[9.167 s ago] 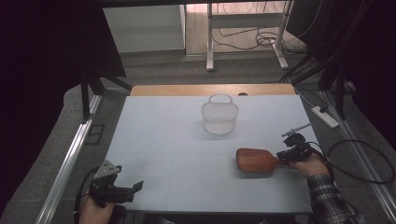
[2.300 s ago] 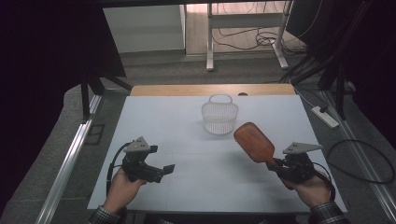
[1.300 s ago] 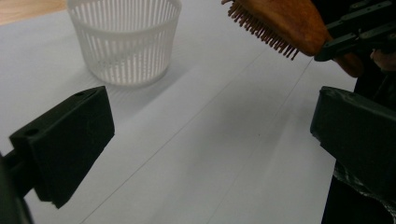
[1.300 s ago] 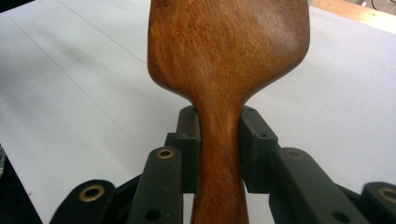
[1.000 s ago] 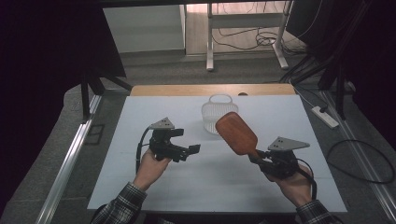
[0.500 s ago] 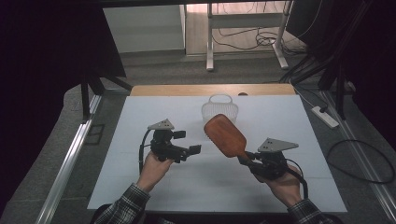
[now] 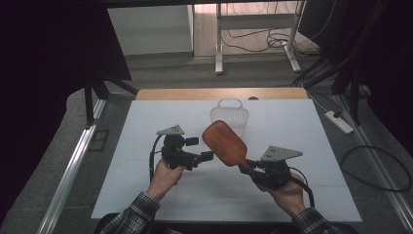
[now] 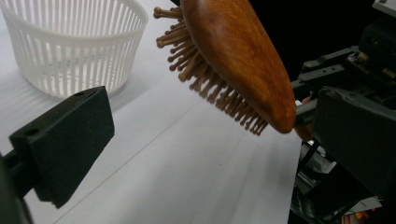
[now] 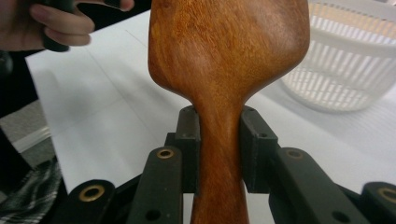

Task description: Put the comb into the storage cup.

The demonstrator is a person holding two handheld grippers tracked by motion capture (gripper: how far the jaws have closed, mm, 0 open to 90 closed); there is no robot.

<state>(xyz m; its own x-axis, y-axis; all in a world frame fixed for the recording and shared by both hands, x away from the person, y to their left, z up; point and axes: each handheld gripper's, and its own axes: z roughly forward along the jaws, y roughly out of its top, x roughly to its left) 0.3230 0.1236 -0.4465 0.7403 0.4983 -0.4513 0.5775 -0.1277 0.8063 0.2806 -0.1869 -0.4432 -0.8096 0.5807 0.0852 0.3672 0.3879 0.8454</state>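
One pickup done: we hold wooden hairbrush [image 7: 225,144] by handle in right gripper [image 7: 255,170], clamped; left gripper [image 7: 204,156] spread wide beside it; basket [image 7: 230,113] drop prob. left

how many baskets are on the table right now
1. The white slatted basket stands upright at the far middle of the table, just beyond the head of the wooden hairbrush that the right gripper holds by its handle.

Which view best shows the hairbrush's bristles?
The left gripper view: the hairbrush is seen from the side, with its wooden pins pointing down toward the table. The high view and the right gripper view show its smooth back.
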